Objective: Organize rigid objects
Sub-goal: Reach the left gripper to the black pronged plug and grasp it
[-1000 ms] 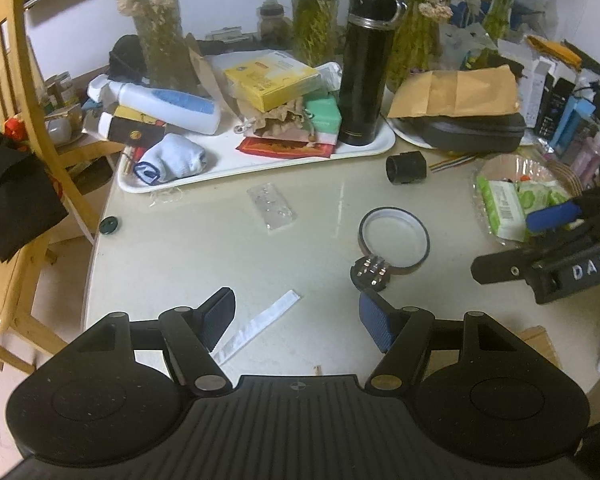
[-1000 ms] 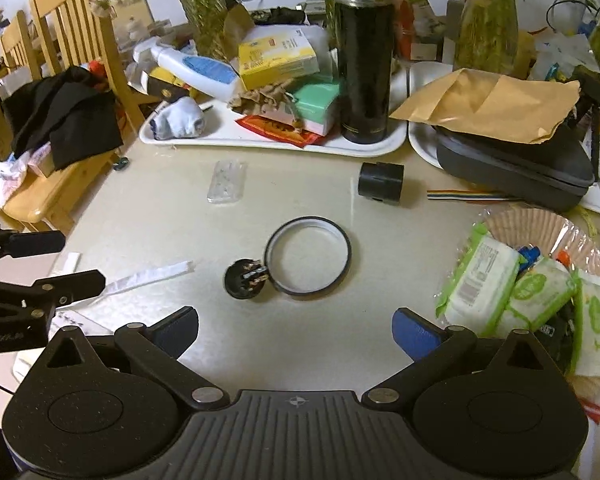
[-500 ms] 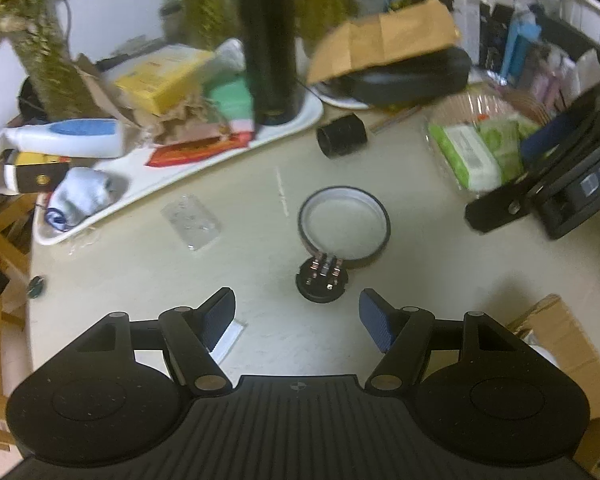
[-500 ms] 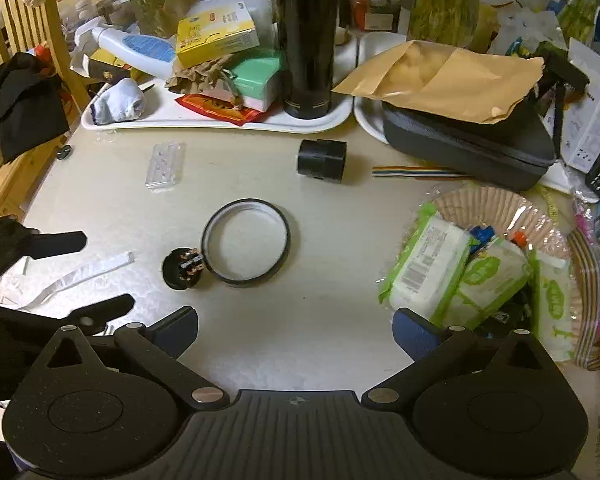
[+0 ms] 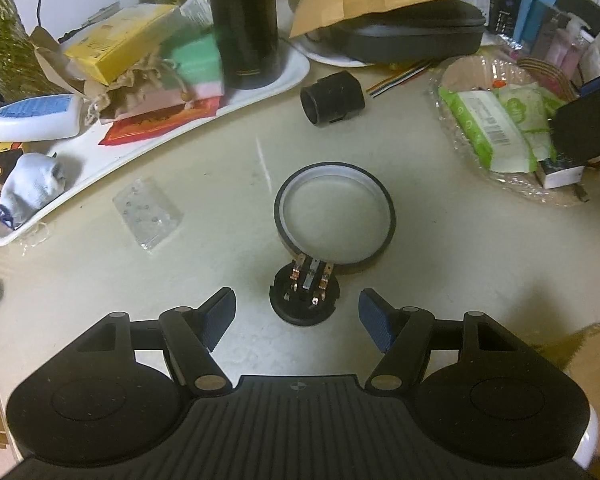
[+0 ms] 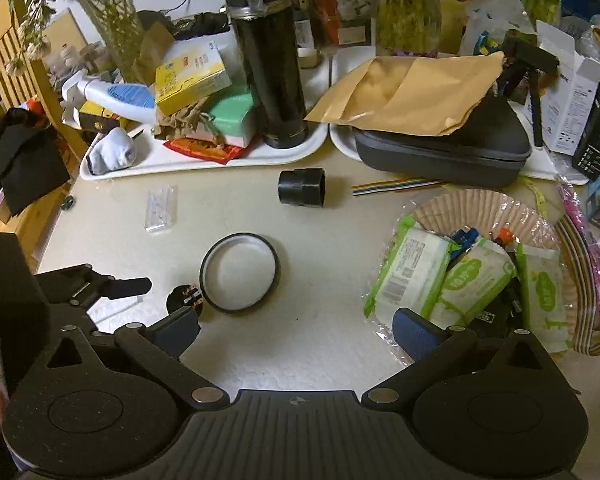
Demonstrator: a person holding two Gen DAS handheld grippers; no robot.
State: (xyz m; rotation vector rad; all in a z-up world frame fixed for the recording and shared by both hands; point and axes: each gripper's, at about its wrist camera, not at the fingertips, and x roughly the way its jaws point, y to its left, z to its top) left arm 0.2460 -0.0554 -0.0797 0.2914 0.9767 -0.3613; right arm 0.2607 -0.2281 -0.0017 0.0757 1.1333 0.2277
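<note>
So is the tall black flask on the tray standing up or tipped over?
Standing up: the black flask stands lid-up, base on the white tray.

table (image 5: 440, 264); tape ring (image 5: 335, 224), blk connector (image 5: 305, 293)

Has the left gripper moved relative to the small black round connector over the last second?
Yes. The left gripper has closed in on the black connector beside the tape ring; the connector now sits just ahead of its open fingers.

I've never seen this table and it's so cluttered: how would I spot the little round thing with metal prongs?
Find the tall black flask standing on the white tray, then come toward the camera to the flat black ring lying on the bare table. The small black round plug lies beside that ring, between the open left gripper fingers. Copper-coloured prongs sticking up set it apart.
</note>
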